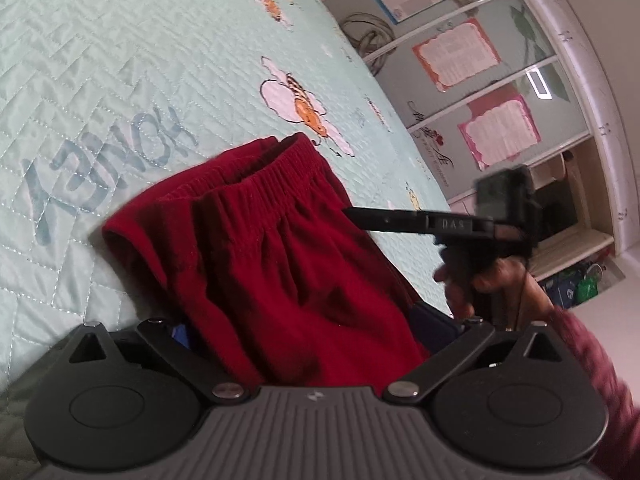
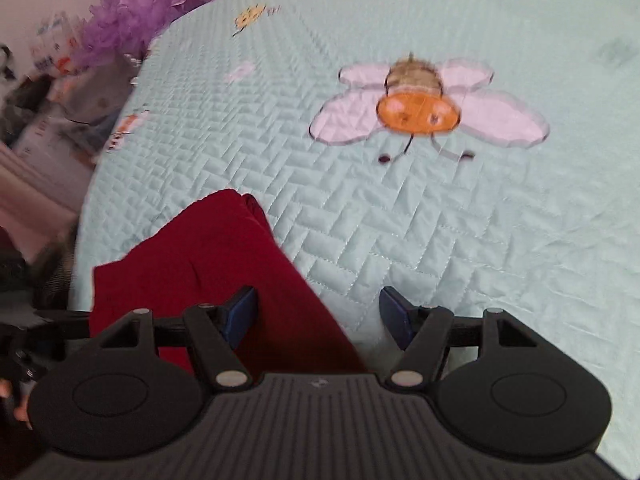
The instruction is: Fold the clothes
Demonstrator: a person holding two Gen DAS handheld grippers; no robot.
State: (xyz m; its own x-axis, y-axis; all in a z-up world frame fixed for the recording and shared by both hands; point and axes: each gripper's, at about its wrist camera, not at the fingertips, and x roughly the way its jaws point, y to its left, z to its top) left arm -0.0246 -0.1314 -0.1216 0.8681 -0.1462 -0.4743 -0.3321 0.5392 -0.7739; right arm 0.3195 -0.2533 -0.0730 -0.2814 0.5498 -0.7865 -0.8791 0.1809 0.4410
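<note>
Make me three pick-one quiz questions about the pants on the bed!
1. Where do the pants lie? A on the quilt; B on the floor; C on a chair.
2. What colour are they? A blue; B dark red; C yellow.
3. How is the right tool? A shut on the pants; B shut on a toy; C open.
Answers: 1 A, the bee quilt lies under them. 2 B, the cloth is dark red. 3 C, its pads stand apart with quilt showing between.
</note>
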